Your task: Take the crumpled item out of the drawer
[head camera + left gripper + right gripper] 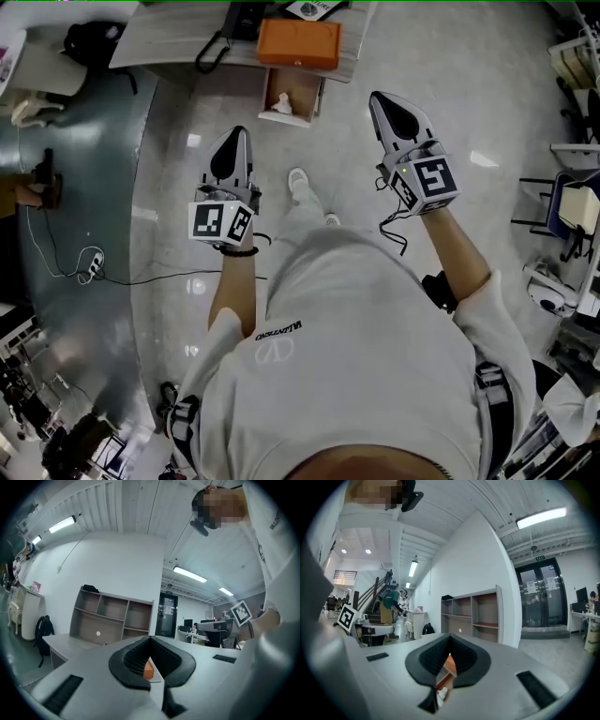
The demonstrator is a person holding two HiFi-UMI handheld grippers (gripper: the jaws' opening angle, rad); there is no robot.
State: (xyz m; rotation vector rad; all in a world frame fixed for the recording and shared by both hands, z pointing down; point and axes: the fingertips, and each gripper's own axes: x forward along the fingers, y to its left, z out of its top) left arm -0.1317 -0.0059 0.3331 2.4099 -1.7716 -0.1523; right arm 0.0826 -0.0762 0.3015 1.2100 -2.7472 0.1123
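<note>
A white crumpled item lies in an open wooden drawer under an orange box on the desk edge, at the top middle of the head view. My left gripper is held in the air short of the drawer, shut and empty. My right gripper hovers just right of the drawer, shut with nothing in it. In the left gripper view the closed tips frame the orange box. In the right gripper view the closed tips frame the orange box and the crumpled item.
The desk carries a black strap and dark gear. A black bag sits at the far left. A cable and power strip lie on the glossy floor. Chairs and equipment crowd the right side. The person's shoe points toward the drawer.
</note>
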